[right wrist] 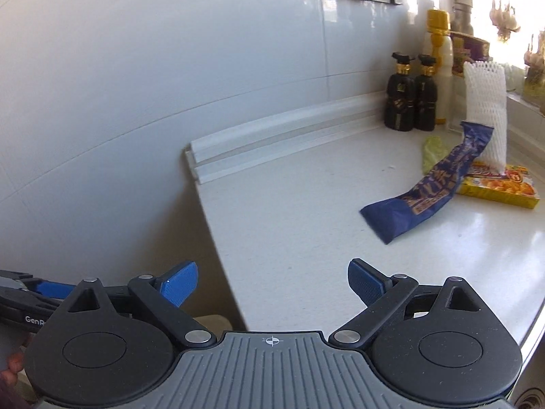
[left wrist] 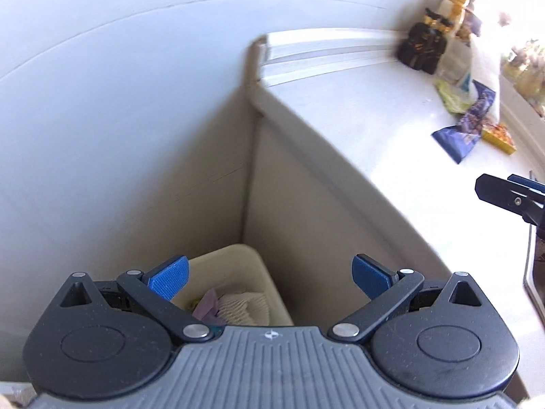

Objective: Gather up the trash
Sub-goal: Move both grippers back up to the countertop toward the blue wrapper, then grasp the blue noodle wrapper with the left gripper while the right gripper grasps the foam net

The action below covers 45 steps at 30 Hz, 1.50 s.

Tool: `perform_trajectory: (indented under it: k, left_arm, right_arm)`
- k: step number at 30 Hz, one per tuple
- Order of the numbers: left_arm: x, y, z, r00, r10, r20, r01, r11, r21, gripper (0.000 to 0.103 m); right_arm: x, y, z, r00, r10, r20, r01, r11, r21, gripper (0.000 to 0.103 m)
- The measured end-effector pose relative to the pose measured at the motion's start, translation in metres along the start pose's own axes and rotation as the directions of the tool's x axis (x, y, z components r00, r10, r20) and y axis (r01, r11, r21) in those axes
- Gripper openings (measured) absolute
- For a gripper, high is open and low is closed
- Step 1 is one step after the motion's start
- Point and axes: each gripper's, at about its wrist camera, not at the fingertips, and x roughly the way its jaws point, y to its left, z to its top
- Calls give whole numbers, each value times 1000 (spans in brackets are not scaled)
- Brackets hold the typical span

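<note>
While both grippers gape, crinkled blue wrapper (right wrist: 432,187) lies on smooth counter (right wrist: 306,225)

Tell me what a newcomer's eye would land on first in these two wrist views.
Probably the long blue snack wrapper lying on the white counter, its far end beside a white foam net sleeve and a yellow box. Next, the left gripper, open and empty, over the beige bin holding trash beside the counter.
</note>
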Motion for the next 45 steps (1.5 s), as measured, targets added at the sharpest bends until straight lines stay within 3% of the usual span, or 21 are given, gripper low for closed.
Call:
perform_trajectory:
  k: [10, 22, 30, 39, 45]
  left_arm:
    - [31, -76, 46, 995, -88, 35, 81, 982, 172, 102]
    - [73, -161, 94, 977, -203, 64, 170, 925, 339, 102]
    - [106, -204, 117, 952, -303, 50, 254, 869, 425, 101]
    - [131, -232, 136, 930, -362, 55, 298, 836, 460, 85]
    - [146, -239, 140, 929, -368, 36, 313, 835, 452, 67]
  right_arm:
    - [-3, -78, 10, 993, -116, 32, 112, 989, 96, 98]
    - [13, -158, 34, 980, -184, 69, 172, 973, 151, 98]
    - [32, -202, 58, 971, -213, 111, 190, 963, 192, 98]
    - [49, -242, 72, 966, -225, 130, 187, 950, 251, 98]
    - [61, -263, 87, 965, -205, 165, 149, 942, 301, 98]
